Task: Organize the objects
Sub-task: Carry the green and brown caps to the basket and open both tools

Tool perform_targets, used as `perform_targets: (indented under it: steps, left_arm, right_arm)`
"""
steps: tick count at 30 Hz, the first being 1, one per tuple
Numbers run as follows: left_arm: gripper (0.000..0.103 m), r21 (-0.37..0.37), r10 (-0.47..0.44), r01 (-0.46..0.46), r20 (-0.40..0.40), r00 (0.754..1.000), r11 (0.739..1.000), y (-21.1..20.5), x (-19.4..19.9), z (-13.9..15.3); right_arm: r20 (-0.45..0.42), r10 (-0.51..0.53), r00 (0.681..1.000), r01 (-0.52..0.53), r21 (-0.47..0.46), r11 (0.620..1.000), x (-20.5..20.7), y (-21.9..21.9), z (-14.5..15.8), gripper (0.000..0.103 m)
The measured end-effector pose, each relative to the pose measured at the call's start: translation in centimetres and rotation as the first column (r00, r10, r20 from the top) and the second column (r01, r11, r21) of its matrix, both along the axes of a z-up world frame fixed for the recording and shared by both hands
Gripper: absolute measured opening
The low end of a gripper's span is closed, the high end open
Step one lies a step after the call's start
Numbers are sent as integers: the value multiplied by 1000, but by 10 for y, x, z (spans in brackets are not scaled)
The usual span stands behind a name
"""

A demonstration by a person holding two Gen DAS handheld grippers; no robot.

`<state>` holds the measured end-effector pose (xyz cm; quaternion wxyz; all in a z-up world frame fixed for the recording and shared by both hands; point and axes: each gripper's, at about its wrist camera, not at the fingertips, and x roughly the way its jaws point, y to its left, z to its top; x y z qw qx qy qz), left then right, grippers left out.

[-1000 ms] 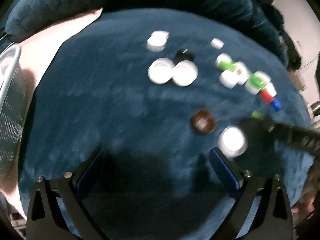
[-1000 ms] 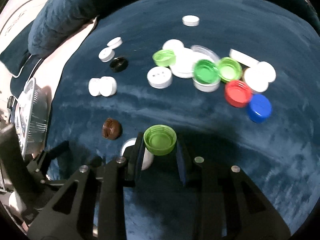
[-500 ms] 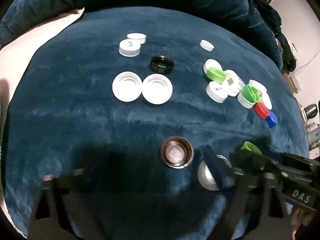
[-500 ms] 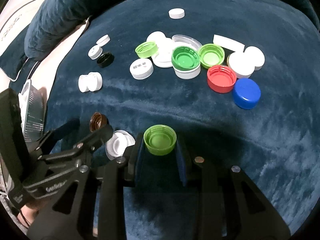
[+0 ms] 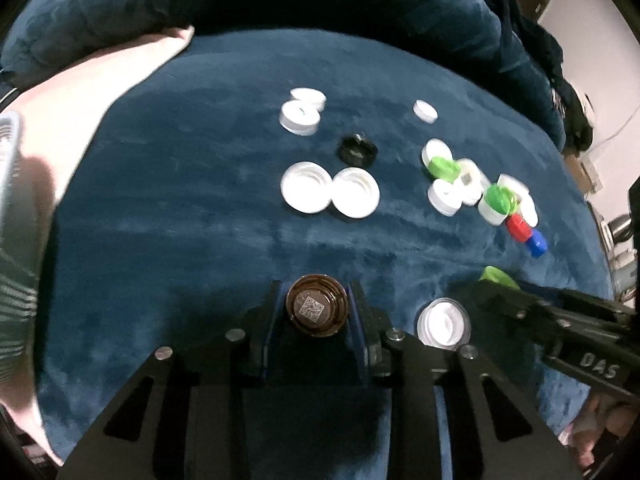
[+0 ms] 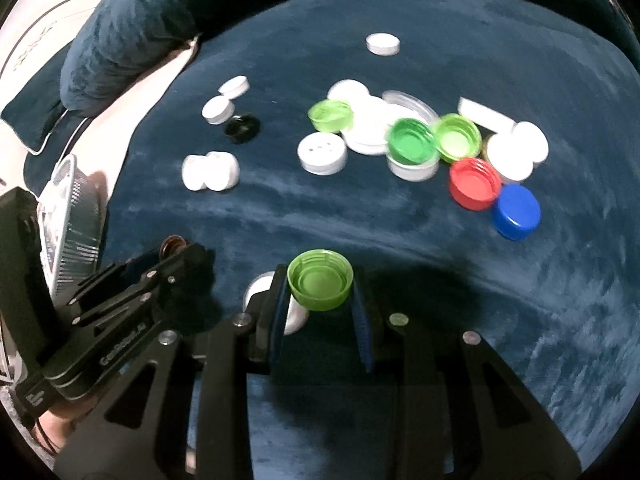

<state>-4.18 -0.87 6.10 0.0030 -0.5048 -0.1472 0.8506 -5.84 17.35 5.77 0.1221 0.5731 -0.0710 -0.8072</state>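
Home: blue plush blanket [image 5: 200, 240], pillow [image 6: 120, 32]

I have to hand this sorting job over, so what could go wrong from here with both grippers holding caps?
The left gripper pinches the brown cap only at its fingertips, so it may slip out. The two grippers sit close together above the white cap and could knock each other or nudge it. The right gripper's green cap also sits near the tips.
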Motion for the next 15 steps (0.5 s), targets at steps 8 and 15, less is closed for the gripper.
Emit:
perform_targets:
  steps: [8, 15]
  left_arm:
    - [31, -12, 158, -161, -109, 981, 987, -89, 31, 71]
    - [31, -9, 422, -426, -112, 900, 905, -211, 58, 99]
  right_arm:
    - [-55, 146, 988, -148, -28, 989, 3, -66, 27, 30]
    - [-126, 328, 936, -344, -129, 930, -7, -180, 66, 31]
